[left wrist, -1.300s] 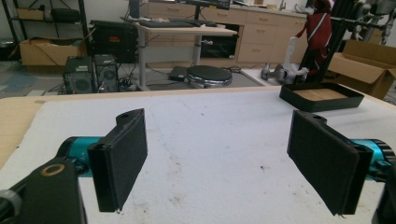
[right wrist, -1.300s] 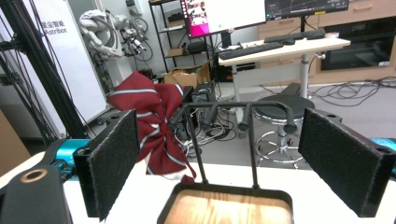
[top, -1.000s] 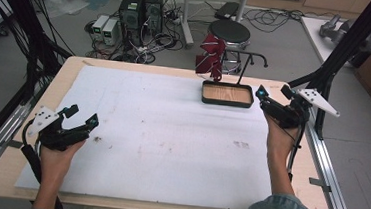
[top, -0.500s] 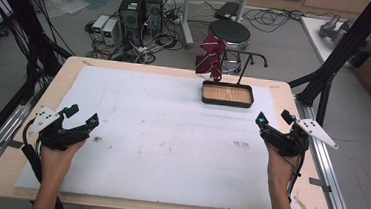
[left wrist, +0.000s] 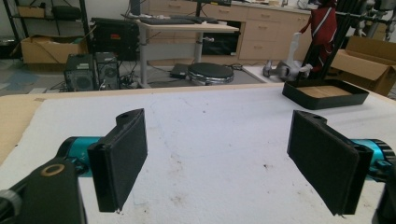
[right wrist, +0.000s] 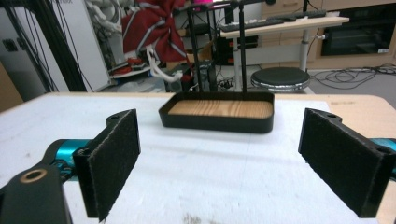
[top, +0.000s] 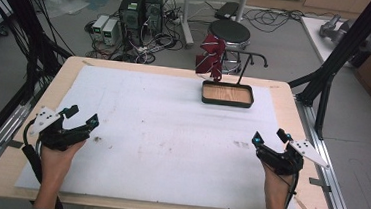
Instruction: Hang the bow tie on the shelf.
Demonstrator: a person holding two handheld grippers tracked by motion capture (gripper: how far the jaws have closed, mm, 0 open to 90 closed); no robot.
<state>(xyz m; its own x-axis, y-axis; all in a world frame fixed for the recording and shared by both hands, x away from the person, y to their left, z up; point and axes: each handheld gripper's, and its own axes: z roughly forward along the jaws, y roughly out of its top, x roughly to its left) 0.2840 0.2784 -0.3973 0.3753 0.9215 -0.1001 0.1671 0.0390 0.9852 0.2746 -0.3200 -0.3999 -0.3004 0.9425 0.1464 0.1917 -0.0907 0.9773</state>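
Both grippers are wide open with nothing in them: left gripper [top: 83, 117], right gripper [top: 270, 136]. The red cloth [top: 211, 56] hangs behind the black tray [top: 226, 102], its lower edge hidden, and I can't tell what it's hooked on.

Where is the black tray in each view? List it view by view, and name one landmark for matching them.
High view: tray at the table's far edge, right of centre.
Left gripper view: tray at upper right, beyond the right jaw.
Right gripper view: tray at centre, between the jaws and farther off.
Shared landmark: the red cloth hanging just behind the tray.
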